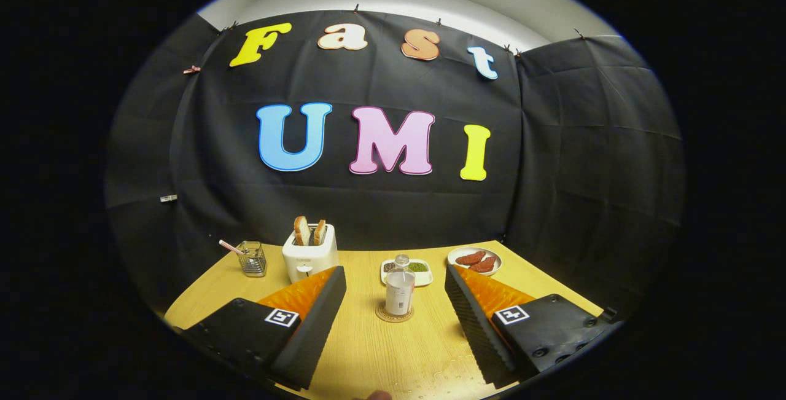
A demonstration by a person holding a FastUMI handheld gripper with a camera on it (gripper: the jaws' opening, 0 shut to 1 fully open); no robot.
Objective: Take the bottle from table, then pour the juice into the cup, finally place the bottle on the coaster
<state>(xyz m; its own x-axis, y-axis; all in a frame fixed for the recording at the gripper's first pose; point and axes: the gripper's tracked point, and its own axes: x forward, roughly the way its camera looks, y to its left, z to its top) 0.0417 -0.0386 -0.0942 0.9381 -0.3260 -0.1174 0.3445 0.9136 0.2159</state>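
Gripper view: the gripper [393,292] has its jaws spread wide and empty. Between and just ahead of the fingertips the bottle [400,289] stands upright on the coaster [393,314], so the task looks finished. No cup is identifiable; a glass [252,258] sits well apart beside the toaster [310,252]. Risk, as I judge it: a finger clipping the bottle on withdrawal could tip it toward the dish [406,272] behind.

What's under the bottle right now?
The bottle stands on a round coaster, beyond the open gripper fingers. Only the coaster's rim shows; its middle is covered by the bottle's base.
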